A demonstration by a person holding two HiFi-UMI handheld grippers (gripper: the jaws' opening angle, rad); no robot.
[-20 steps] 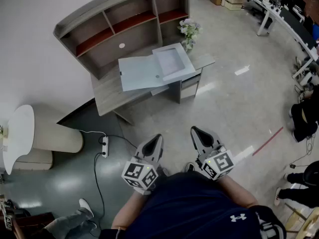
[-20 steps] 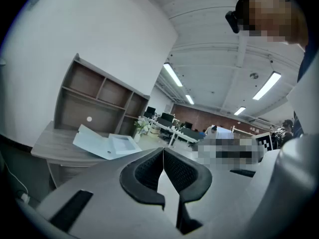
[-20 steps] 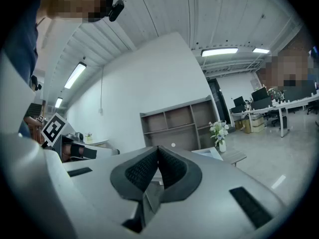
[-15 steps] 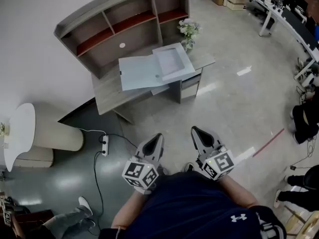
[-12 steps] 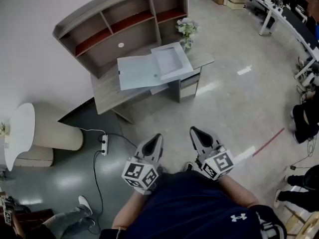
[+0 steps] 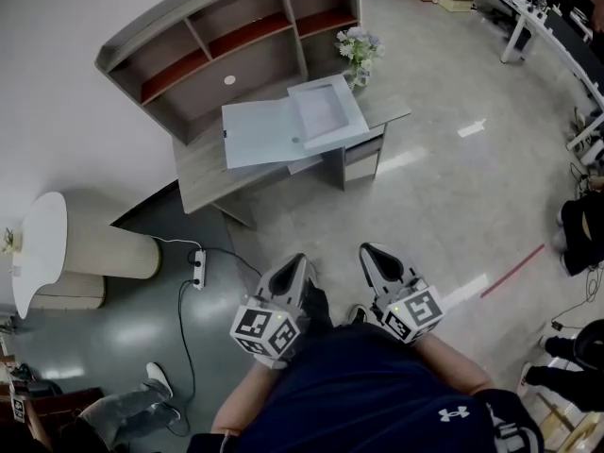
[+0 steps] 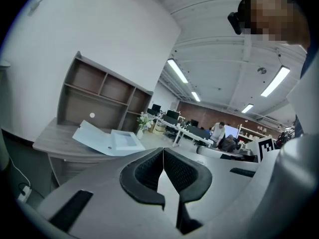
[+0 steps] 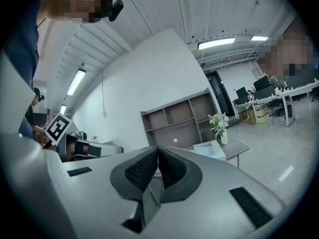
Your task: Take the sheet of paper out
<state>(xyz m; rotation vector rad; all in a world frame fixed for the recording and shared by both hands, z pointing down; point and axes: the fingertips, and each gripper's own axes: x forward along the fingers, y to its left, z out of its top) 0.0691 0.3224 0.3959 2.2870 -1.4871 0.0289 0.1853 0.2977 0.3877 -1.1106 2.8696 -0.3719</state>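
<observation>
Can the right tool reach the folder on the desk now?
Probably not: the right tool is close to the person's body, and a stretch of floor lies between it and the folder.

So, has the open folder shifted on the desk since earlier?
No. The open folder lies where it did on the desk, its right half beside the flowers; only the head view has shifted slightly.

Grey desk [image 6: 198, 173] with open shelf hutch [image 6: 226, 36] against white wall [image 6: 47, 92]. Glossy pale floor [image 6: 444, 187]. Ceiling strip lights [image 7: 178, 71]. Workstations [image 6: 530, 12] far right, probably with monitors.
</observation>
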